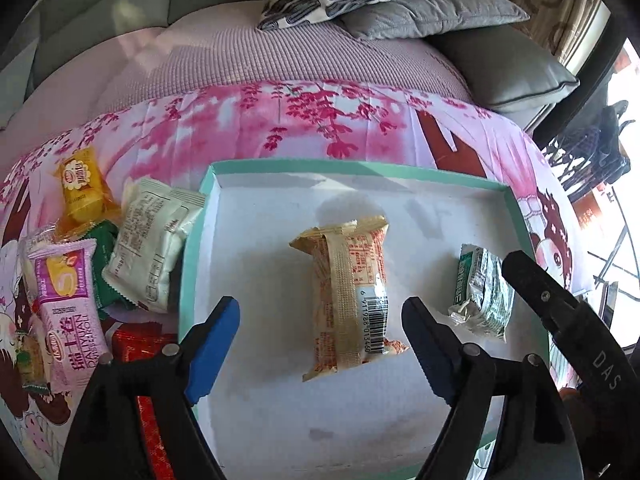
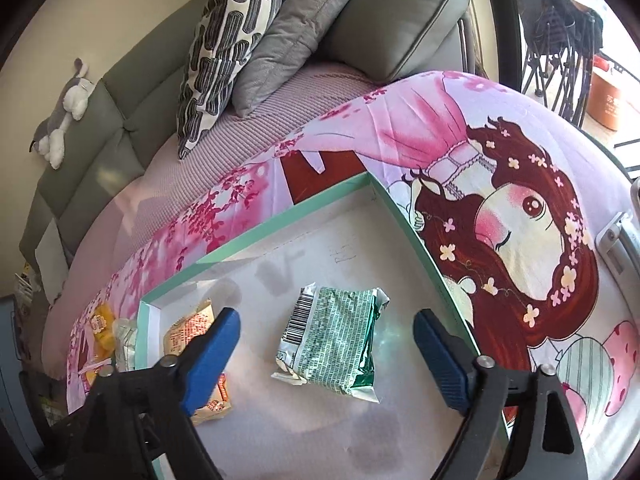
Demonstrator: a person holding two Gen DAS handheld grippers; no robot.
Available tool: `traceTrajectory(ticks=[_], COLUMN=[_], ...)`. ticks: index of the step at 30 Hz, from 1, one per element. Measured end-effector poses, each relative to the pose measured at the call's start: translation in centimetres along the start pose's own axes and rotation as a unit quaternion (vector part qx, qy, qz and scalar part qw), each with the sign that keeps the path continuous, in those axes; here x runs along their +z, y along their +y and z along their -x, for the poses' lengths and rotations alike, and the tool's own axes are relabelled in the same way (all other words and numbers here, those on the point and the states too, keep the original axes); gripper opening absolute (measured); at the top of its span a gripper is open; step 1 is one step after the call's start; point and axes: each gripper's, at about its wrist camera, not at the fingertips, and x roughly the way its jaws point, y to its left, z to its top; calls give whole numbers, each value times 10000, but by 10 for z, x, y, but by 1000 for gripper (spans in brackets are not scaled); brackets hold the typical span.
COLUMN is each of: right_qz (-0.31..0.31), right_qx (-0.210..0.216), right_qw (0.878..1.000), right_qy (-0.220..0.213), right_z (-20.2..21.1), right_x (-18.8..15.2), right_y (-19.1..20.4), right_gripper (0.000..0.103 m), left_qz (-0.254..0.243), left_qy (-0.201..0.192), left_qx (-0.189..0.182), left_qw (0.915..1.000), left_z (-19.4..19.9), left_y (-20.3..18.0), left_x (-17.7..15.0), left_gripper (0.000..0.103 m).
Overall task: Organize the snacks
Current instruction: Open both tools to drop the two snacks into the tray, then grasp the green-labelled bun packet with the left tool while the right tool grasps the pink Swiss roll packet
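**Two snacks in the tray, both grippers spread above them**

The shallow tray [image 1: 200, 216], white inside with a mint-green rim, lay on the bed over a pink cartoon-print sheet [image 1: 320, 120]. Two packets rested flat on its floor, apart from each other. The beige-and-orange packet [image 1: 348, 300] lay near the middle, seam and barcode up, long axis running toward the camera. The green-and-silver packet [image 1: 482, 292] lay to its right, near the tray's right wall, not touching it as far as could be told.

Left gripper [image 1: 320, 332]: blue fingers [image 1: 212, 348] spread wide, one on each side of the beige packet, above it and touching nothing. Right gripper [image 2: 326, 352]: fingers [image 2: 208, 356] likewise spread, straddling the green-and-silver packet [image 2: 336, 344] without contact. In the right wrist view the left finger overlapped the beige packet [image 2: 192, 328] on the tray floor behind it. A black arm of the right gripper showed at the right edge of the left wrist view.

Outside the tray, against its left wall, a loose heap of snacks sat on the sheet: a white packet [image 1: 152, 244] touching the green rim, a yellow packet [image 1: 80, 188] farther back, a purple-and-white packet [image 1: 70, 304] nearest the left edge, a dark green packet [image 1: 105, 268] partly buried between them, and a red packet [image 1: 140, 344] partly hidden behind the left finger.

Beyond the sheet, a lilac knitted cover [image 1: 260, 56] ran to the grey padded headboard [image 2: 100, 128]. Three pillows leaned there: patterned black-and-white [image 2: 224, 40], plain grey [image 2: 288, 32], grey leather [image 2: 400, 16]. A grey-and-white plush toy [image 2: 64, 116] lay on top of the headboard.
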Motion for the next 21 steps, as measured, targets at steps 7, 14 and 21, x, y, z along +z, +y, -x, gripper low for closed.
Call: traceTrajectory(ticks=[7,14,21], right_qz=[286,848,1592], right_qx=[-27,256,719], right_qw=[9995,9956,9845], right_qy=[-152,-288,-157], right_z=[7,13,13], right_x=[-1,-12,-42], right_y=[13,58,124], right_gripper=[103,103,103], left_qz=[672,1297,1983], left_qy=[-608,-978,-933], left_qx=[166,1169,2221], left_qw=[9958,9798,9501], left_z=[36,66,84], left_y=[49,129,204], left_x=[2,-17,-48], left_gripper=[98,98,98])
